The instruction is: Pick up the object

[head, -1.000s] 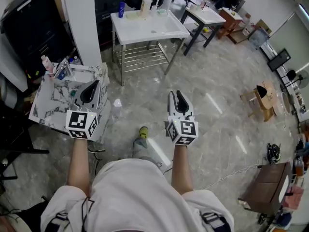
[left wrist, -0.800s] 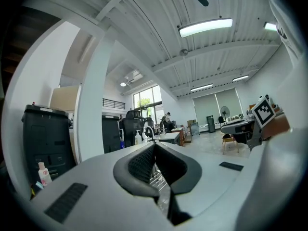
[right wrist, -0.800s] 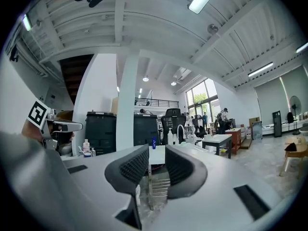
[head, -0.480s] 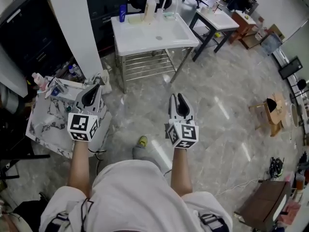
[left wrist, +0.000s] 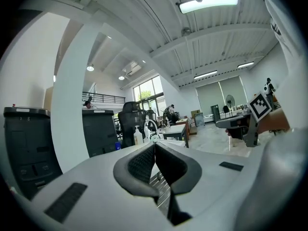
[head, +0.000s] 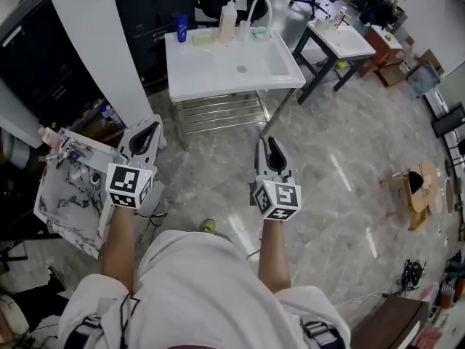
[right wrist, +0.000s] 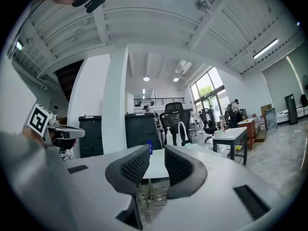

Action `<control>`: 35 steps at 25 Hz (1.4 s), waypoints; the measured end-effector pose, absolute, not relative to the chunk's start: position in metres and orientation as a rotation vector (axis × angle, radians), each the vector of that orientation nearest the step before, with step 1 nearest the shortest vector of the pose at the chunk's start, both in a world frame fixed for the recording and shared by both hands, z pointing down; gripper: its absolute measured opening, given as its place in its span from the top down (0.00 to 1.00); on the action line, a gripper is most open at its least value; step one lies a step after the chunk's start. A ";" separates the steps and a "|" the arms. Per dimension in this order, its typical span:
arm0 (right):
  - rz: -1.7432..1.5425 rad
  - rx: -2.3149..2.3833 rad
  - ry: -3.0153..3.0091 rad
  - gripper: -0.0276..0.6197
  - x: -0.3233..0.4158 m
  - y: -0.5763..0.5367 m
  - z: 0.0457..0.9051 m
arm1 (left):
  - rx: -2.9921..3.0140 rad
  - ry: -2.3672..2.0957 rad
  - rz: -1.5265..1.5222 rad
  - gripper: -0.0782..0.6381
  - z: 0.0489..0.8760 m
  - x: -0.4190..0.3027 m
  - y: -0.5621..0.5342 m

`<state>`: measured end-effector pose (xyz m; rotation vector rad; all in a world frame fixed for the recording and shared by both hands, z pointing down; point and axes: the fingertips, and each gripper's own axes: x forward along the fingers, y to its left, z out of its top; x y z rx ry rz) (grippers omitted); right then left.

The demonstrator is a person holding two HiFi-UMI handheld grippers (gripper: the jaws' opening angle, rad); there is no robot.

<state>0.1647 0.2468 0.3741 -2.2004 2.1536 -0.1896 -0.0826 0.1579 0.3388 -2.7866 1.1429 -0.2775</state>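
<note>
**Both grippers out front, roughly level**

L gripper (head: 147, 129): jaws together at tips, nothing held. R gripper (head: 267, 142): jaws apart, just been closing slightly, nothing btwn. Both point fwd, side by side, well apart. Bare forearms (head: 118, 242) stretched out from torso, marker cubes nearest wrists.

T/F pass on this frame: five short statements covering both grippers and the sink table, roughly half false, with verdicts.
1. The right gripper has its jaws apart with nothing between them. True.
2. The left gripper holds a bottle. False: its jaws are together and empty.
3. The white sink table stands ahead of both grippers. True.
4. The blue bottle lies on the floor. False: it stands upright at the sink table's back edge.
5. A white pump bottle stands on the sink table. True.
</note>
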 end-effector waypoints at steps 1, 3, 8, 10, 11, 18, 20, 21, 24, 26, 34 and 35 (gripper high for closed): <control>-0.194 -2.195 2.158 0.82 0.171 0.241 0.375 | -2.785 1.146 -0.284 0.86 0.340 -0.077 0.152; -0.203 -2.189 2.163 0.82 0.181 0.228 0.379 | -2.785 1.158 -0.288 0.86 0.342 -0.067 0.137; -0.220 -2.198 2.145 0.82 0.208 0.196 0.390 | -2.793 1.141 -0.282 0.86 0.350 -0.038 0.099; -0.228 -2.203 2.137 0.82 0.219 0.179 0.396 | -2.794 1.123 -0.280 0.86 0.355 -0.025 0.083; -0.231 -2.203 2.137 0.82 0.222 0.170 0.398 | -2.795 1.116 -0.278 0.86 0.358 -0.020 0.074; -0.231 -2.218 2.128 0.82 0.247 0.081 0.403 | -2.825 1.121 -0.269 0.86 0.374 0.004 -0.018; -0.236 -2.223 2.130 0.82 0.254 0.054 0.398 | -2.833 1.124 -0.271 0.86 0.371 0.011 -0.047; -0.239 -2.225 2.132 0.82 0.258 0.039 0.395 | -2.835 1.121 -0.273 0.86 0.369 0.015 -0.063; -0.252 -2.224 2.136 0.82 0.268 -0.016 0.389 | -2.835 1.109 -0.298 0.86 0.366 0.026 -0.117; -0.268 -2.217 2.140 0.82 0.273 -0.056 0.387 | -2.837 1.103 -0.318 0.86 0.366 0.031 -0.155; -0.317 -2.202 2.203 0.82 0.276 -0.214 0.394 | -2.881 1.126 -0.405 0.86 0.390 0.037 -0.301; -0.320 -2.206 2.209 0.82 0.276 -0.230 0.395 | -2.890 1.126 -0.416 0.86 0.395 0.037 -0.316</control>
